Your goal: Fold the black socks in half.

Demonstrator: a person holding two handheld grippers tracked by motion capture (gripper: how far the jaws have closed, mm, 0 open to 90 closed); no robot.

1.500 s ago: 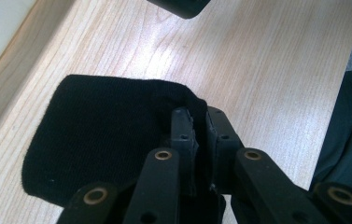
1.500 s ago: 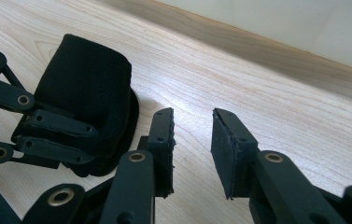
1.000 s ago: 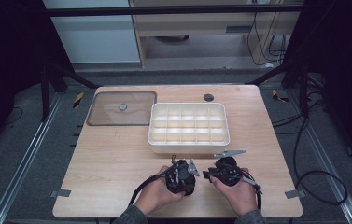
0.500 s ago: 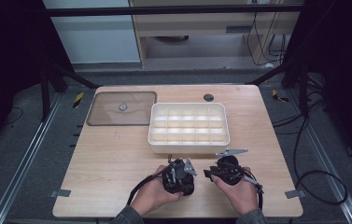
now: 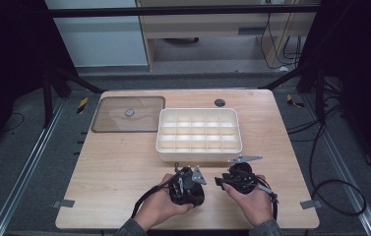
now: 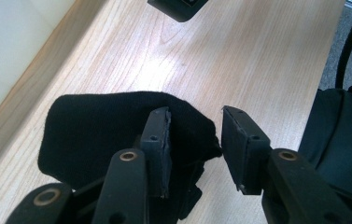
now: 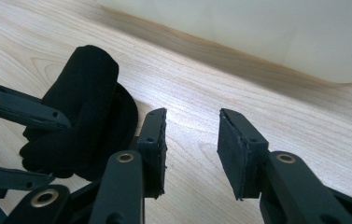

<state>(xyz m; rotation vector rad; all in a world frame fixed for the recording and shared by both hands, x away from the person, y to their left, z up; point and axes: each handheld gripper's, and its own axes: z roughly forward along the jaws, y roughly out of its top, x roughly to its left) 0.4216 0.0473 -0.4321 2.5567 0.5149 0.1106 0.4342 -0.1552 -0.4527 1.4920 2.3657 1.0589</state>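
jaws are parting on the left gripper [image 6: 194, 140], which has just been opening, and nothing is sitting between its pads now: the black cloth [image 6: 103, 135], a soft dark bundle, is lying on the table [image 6: 239, 60] behind and beside the left-hand pad, apparently touching that pad's outer side but not squeezed. a second ago those jaws were nearly closed, so the cloth is reading as just let go, or about to be taken afresh at a better spot. the right gripper [image 7: 192, 149] has also been opening a little and is standing with a clear gap, bare wood showing between its pads; in its own view the cloth [image 7: 78, 116] is resting off to the left, near the other gripper's thin jaws, just beside but not inside its own. from above, both hands are staying low at the near edge of the table, left gripper [image 5: 185, 183] and right gripper [image 5: 239, 178] close together, the cloth between them too dark to make out. the white compartment tray [image 5: 199, 152] is waiting empty just beyond them, and its clear lid [image 5: 129, 114] is lying to the left. likely the cloth is being folded or rolled before going into a compartment, and a new grip is what is needed next.
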